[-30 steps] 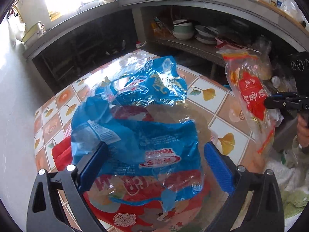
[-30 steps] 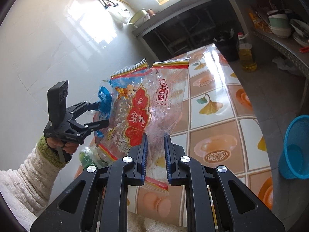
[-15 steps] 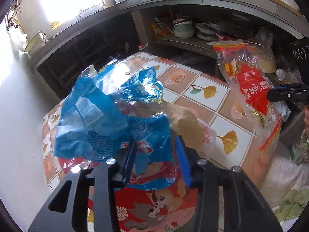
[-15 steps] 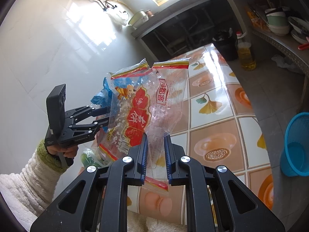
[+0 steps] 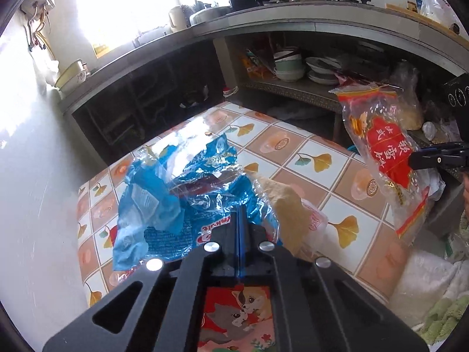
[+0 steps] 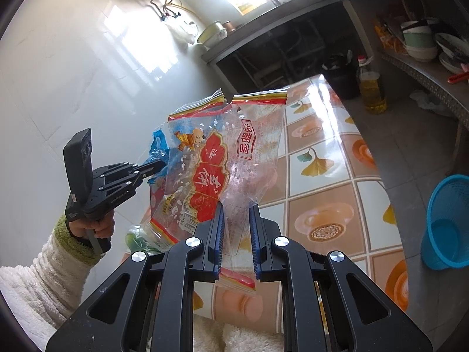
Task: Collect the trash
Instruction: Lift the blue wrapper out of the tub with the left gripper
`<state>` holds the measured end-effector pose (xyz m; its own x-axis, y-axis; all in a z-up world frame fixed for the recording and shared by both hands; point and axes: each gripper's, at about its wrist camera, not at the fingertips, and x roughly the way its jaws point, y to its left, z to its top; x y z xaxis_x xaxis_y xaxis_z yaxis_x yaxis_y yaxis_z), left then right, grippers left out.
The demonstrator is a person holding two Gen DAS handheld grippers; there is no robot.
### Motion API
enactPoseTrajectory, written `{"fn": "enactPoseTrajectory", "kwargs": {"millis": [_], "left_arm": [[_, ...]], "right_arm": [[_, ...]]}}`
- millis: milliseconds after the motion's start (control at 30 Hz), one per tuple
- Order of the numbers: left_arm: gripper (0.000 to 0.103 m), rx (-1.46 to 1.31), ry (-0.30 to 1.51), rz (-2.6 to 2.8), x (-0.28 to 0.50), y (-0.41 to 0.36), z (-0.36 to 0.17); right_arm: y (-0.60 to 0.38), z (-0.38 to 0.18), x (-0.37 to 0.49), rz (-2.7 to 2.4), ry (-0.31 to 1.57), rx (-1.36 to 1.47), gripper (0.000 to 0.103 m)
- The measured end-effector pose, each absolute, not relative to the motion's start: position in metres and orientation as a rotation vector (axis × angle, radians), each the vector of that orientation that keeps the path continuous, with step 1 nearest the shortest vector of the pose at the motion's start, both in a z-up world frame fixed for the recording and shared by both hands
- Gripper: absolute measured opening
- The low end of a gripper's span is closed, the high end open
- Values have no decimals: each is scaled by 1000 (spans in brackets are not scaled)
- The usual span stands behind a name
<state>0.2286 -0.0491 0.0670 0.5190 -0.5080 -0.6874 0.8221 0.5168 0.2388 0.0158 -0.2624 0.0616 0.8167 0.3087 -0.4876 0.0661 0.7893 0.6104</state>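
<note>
A kitchen with pale wall tiles and a long grey counter (image 5: 293, 14) carrying a pot and pans frames the scene, with stacked bowls and plates (image 5: 296, 66) on the shelf beneath it. In front stands the bench (image 6: 319, 193), covered in a glossy cloth printed with ginkgo leaves and orange squares. On the floor to the right of the bench sits a blue plastic basket (image 6: 448, 223), and farther back a bottle of yellow cooking oil (image 6: 370, 86). The left tool (image 5: 239, 214) has its blue-padded jaws pressed together on a crumpled blue snack wrapper (image 5: 176, 202), which is lifted above the bench; a clear bag of beige crumbs (image 5: 287, 208) lies just beside it, and whether that bag is also caught in the jaws cannot be told. A red packet printed with cartoon kittens (image 5: 240, 316) shows below the tool. The right tool (image 6: 236, 214) pinches the lower part of a clear rice-cracker bag with red lettering (image 6: 222, 158), held upright in the air above the bench's near edge, its torn top edge pointing up. From the right wrist view the left tool (image 6: 155, 165) shows beside that bag, gripped by a hand in a fleecy white sleeve.
</note>
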Motion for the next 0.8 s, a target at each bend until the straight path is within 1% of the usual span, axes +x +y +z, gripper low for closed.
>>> {"fn": "enactPoseTrajectory", "kwargs": {"millis": [133, 267, 500, 567, 633, 667, 700, 800], "left_arm": [[0, 580, 552, -818, 230, -45, 78], [0, 567, 567, -847, 230, -42, 84], [2, 624, 647, -887, 221, -52, 63], [9, 623, 669, -898, 221, -54, 57], [20, 626, 686, -908, 222, -56, 52], [23, 631, 694, -912, 220, -56, 51], [30, 637, 703, -920, 220, -57, 49], [41, 655, 705, -940, 216, -60, 46]], "right_arm": [[-262, 65, 11, 134, 603, 648, 15], [-262, 69, 6, 129, 592, 642, 15], [-264, 69, 3, 122, 590, 649, 15], [-265, 68, 4, 119, 593, 654, 15], [-267, 67, 5, 115, 597, 660, 15], [-268, 66, 5, 114, 599, 663, 15], [-269, 66, 5, 113, 600, 667, 15], [-270, 64, 6, 110, 604, 675, 16]]}}
